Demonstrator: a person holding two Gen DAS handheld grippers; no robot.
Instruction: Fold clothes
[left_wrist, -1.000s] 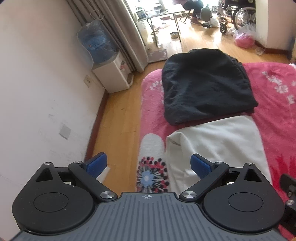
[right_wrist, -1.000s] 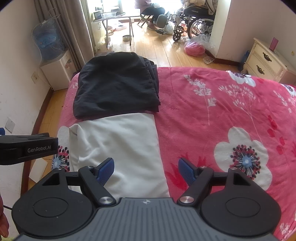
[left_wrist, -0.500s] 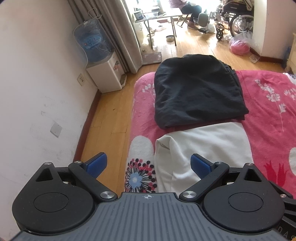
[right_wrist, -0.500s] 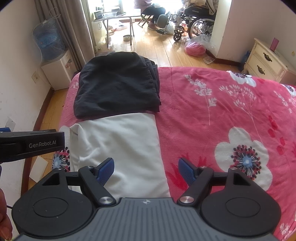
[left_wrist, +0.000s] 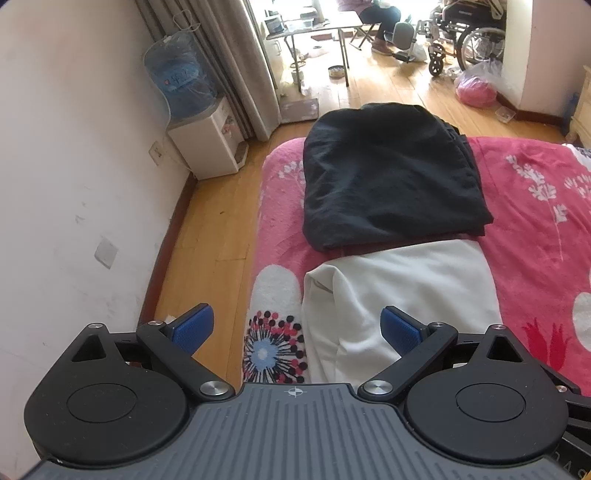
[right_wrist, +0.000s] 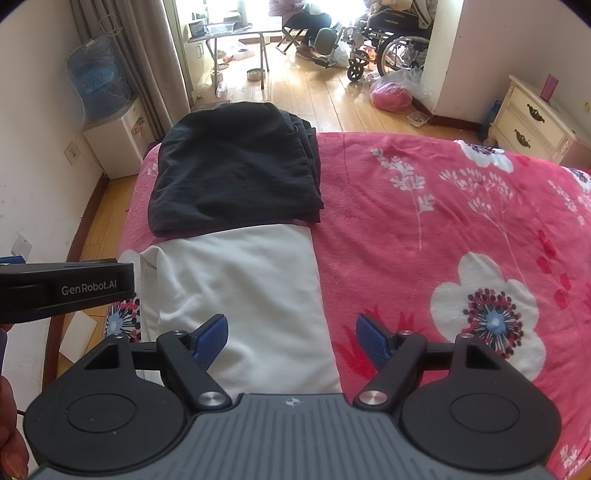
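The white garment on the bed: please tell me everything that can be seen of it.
The white garment is plain, soft-looking cloth, folded into a long rectangle and lying flat on the pink flowered blanket. Its far end touches or slips under the folded black garment. Its left edge shows a loose overlapping flap. Neither tool touches it; both stand open above its near end.

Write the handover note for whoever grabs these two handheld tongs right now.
Left tongs: open, holding nothing, hovering over the near left edge of the white garment.
Right tongs: open, holding nothing, hovering over that garment's near right edge.
Folded white cloth garment: lies as a long strip on the pink floral bedspread; its left side shows a loose flap.
Folded black cloth garment: lies beyond it at the bed's far end, its near edge overlapping the white one.
Done: black piece looks folded; white one narrowed to a strip.
Left: probably fold the white strip across its length, then stack.
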